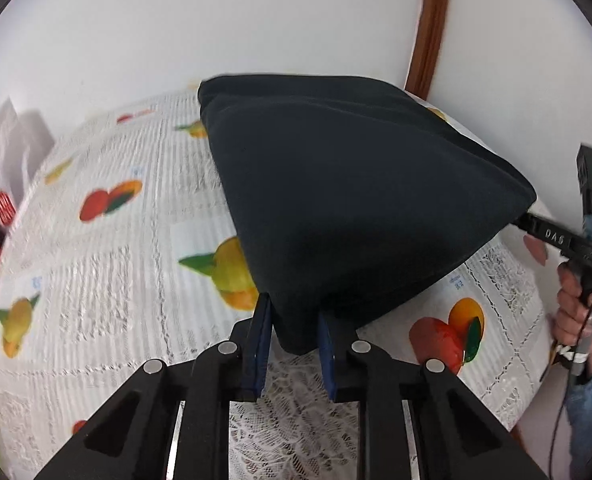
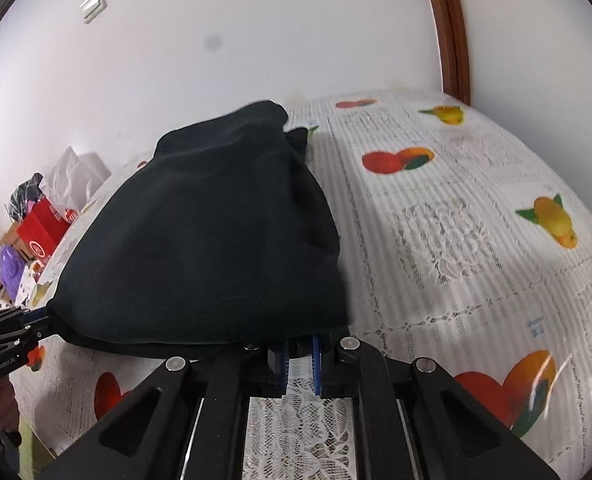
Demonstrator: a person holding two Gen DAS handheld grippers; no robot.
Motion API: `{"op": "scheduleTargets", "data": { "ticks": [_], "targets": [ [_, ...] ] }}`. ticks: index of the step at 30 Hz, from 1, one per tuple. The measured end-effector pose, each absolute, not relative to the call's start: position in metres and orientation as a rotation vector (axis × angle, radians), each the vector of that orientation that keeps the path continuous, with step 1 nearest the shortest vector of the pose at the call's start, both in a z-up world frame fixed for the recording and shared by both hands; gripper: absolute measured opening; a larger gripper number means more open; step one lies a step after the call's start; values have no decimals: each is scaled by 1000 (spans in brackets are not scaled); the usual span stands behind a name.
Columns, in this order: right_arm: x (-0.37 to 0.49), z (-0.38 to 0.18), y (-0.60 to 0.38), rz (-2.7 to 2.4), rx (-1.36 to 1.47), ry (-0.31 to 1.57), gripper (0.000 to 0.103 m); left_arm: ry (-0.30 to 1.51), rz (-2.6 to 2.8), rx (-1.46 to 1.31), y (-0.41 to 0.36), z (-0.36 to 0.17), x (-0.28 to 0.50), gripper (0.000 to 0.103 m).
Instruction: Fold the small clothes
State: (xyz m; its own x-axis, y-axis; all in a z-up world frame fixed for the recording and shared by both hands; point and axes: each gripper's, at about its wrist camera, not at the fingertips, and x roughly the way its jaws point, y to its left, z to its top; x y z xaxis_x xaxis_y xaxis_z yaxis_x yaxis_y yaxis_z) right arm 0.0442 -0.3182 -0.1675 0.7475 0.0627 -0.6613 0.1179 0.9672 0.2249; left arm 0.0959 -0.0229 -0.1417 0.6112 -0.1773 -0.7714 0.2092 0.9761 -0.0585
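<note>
One dark garment (image 1: 347,200), black or very dark blue, occupies the centre of both wrist views, lifted at its near edge and draped back onto the surface (image 1: 108,280), which is covered by a white lace-patterned cloth printed with fruit. In the left wrist view, the left gripper (image 1: 294,344) enters from 6 o'clock; its blue-padded fingers (image 1: 260,344) stand on either side of the garment's lowest corner, clenched on the fabric. At 3 o'clock in that view, the right gripper (image 1: 535,226) meets the garment's far corner, carried by a hand (image 1: 579,304) in a blue sleeve. In the right wrist view, the right gripper (image 2: 297,354) enters from 6 o'clock with its fingers (image 2: 315,360) drawn close together under the garment's hem, which overhangs the tips and hides the contact point; the narrow gap indicates they are clamped on the fabric edge. At 9 o'clock in that view, the left gripper (image 2: 42,316) holds the opposite corner. Beyond the surface at 9 o'clock lies a red box (image 2: 42,228) among clutter; a white wall (image 2: 256,40) and brown door frame (image 2: 449,32) fill 12 to 1 o'clock.
</note>
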Motion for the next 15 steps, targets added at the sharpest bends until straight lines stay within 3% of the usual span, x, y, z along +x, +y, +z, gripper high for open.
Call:
{"op": "scheduleTargets", "data": {
  "ticks": [10, 12, 15],
  "targets": [
    [25, -149, -323, -1, 196, 759, 16, 939, -274, -2, -20, -141, 92, 26],
    [15, -141, -328, 4, 170, 756, 18, 932, -299, -15, -18, -137, 86, 31],
    [-1, -122, -332, 39, 123, 732, 21, 896, -322, -20, -13, -123, 78, 48]
  ]
}}
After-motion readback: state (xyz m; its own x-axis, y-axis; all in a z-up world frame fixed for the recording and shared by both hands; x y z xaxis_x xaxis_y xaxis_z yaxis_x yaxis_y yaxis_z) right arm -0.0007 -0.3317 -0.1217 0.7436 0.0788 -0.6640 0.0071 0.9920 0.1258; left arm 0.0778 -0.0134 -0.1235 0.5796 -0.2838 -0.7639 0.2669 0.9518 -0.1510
